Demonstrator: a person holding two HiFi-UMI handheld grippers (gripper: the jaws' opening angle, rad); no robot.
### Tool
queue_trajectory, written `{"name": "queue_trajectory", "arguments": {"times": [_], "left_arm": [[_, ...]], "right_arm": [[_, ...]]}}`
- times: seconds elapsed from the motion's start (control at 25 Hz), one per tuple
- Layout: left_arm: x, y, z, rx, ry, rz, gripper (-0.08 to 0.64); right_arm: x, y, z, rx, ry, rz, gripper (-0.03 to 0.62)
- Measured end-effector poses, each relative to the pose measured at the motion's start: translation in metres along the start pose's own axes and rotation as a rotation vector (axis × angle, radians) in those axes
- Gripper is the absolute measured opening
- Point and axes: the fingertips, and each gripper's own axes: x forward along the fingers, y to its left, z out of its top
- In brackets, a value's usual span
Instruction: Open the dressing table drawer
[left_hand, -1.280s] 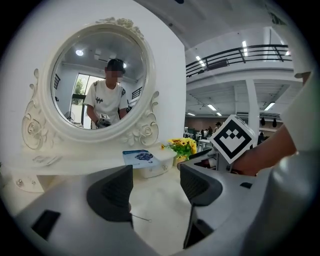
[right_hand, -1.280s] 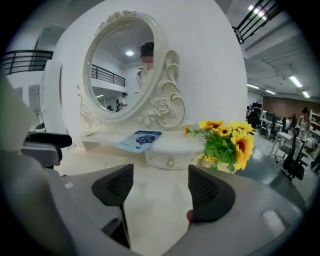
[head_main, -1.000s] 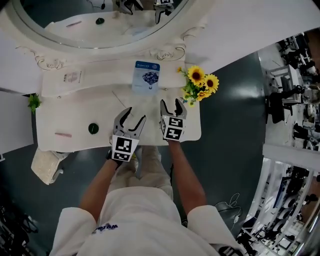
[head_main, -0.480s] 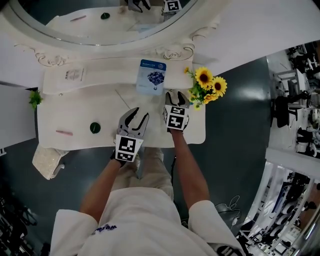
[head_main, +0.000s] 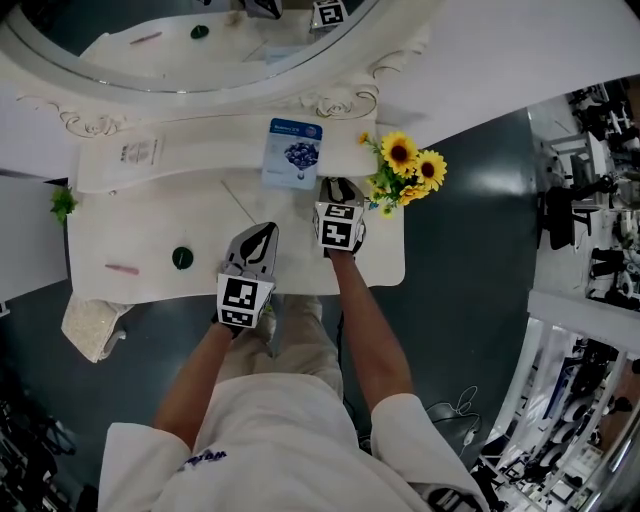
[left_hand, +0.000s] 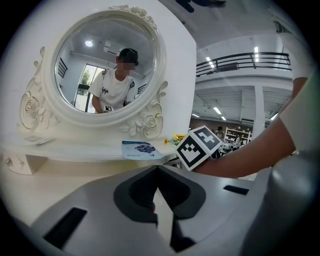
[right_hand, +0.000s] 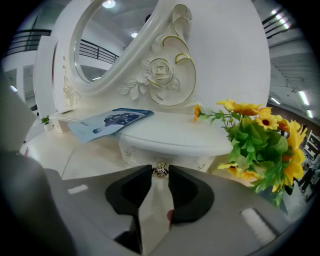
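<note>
The white dressing table (head_main: 150, 225) carries a raised shelf at the back, and a small drawer (right_hand: 137, 151) sits under that shelf. A small metal knob (right_hand: 160, 170) sticks out of the drawer front. My right gripper (right_hand: 160, 171) is at the knob, its jaws closing with the knob between the tips and a thin gap still showing. In the head view the right gripper (head_main: 338, 186) reaches under the shelf edge. My left gripper (head_main: 262, 232) hovers over the tabletop to the left, shut and empty; its tips (left_hand: 157, 167) meet.
A blue sachet (head_main: 292, 152) lies on the shelf, with sunflowers (head_main: 405, 170) at the right end, close to my right gripper. An oval mirror (head_main: 200, 40) stands behind. A dark green disc (head_main: 181, 257) and a pink stick (head_main: 122, 268) lie on the left.
Both grippers' jaws have narrowed; the left has come fully together. The right gripper has moved forward and down to the drawer under the shelf.
</note>
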Motion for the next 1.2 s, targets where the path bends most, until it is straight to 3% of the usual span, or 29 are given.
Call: {"name": "queue_trajectory", "arguments": {"times": [0.16, 0.28, 0.52, 0.92, 1.2], "left_arm": [[0.000, -0.001, -0.003, 0.000, 0.013, -0.017, 0.009], [-0.002, -0.002, -0.010, 0.011, 0.029, -0.029, 0.009], [-0.012, -0.014, -0.011, -0.001, 0.030, -0.039, 0.009], [-0.020, -0.016, -0.010, -0.012, 0.015, -0.018, 0.009], [-0.027, -0.021, -0.009, -0.006, -0.004, -0.047, 0.009]], "right_arm": [[0.001, -0.001, 0.001, 0.017, 0.006, -0.011, 0.106], [0.001, 0.005, 0.006, -0.031, 0.010, -0.016, 0.103], [0.003, 0.000, -0.005, 0.025, 0.046, -0.008, 0.101], [-0.001, 0.003, 0.002, 0.024, 0.049, -0.009, 0.098], [0.001, 0.000, -0.002, 0.030, 0.057, -0.004, 0.098]]}}
